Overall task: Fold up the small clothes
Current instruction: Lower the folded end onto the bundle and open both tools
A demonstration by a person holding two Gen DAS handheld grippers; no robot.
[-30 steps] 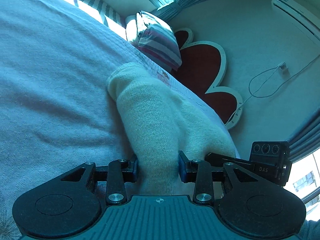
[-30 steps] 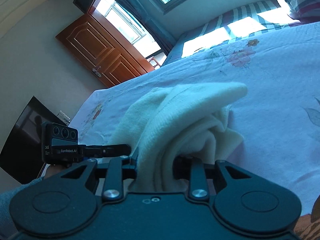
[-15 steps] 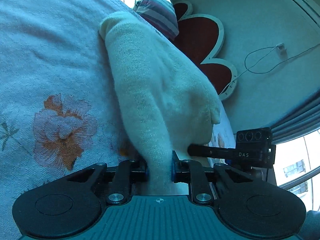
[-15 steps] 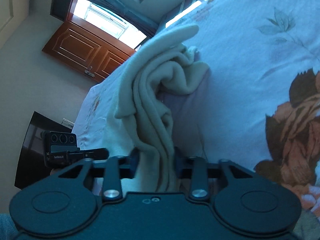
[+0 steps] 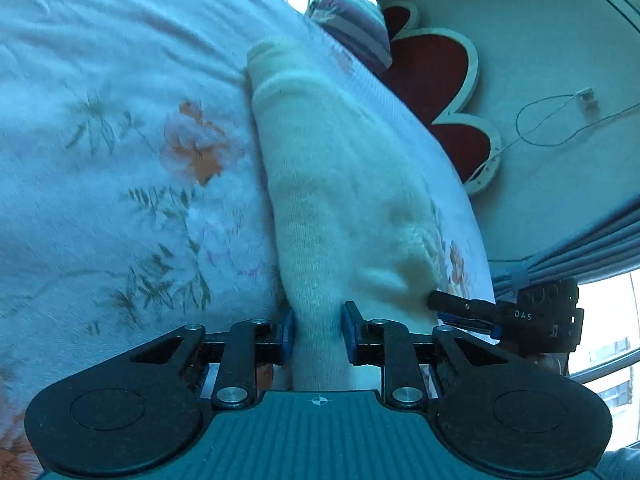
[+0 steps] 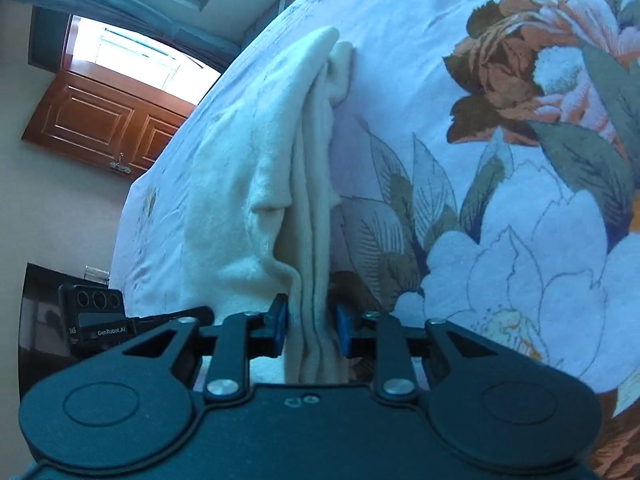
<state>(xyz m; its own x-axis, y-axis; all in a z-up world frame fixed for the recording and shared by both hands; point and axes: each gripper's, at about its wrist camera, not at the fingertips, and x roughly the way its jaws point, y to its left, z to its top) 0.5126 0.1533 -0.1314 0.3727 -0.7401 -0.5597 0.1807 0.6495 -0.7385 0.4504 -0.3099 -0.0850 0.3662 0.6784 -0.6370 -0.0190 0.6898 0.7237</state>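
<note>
- Cream-white knitted small garment (image 5: 336, 184) lies stretched along a pale floral bedspread (image 5: 120, 160), and we see it from both ends.
- On our left wrist view, the left gripper (image 5: 318, 330) has the garment's near end running between its blue pads (image 5: 287, 334); the jaws are opening, and the fabric fills the gap with both pads touching it.
- Farther up that view, the garment ends in a rounded ribbed cuff near a striped pillow (image 5: 352, 32).
- We see the other tool, a black device marked "DAS" (image 5: 536, 316), reaching into the garment's right edge.
- On our right wrist view, the right gripper (image 6: 312, 330) has a bunched, several-layered fold of the same garment (image 6: 280, 160) between its blue pads (image 6: 280, 326); these jaws are opening too, with cloth against both pads.
- Beside that fold, the bedspread (image 6: 520, 240) shows large printed flowers.
- Beyond the bed we see a reddish wooden cabinet (image 6: 100, 120) under a bright window.
- A red scalloped headboard (image 5: 436, 92) stands against the wall.
</note>
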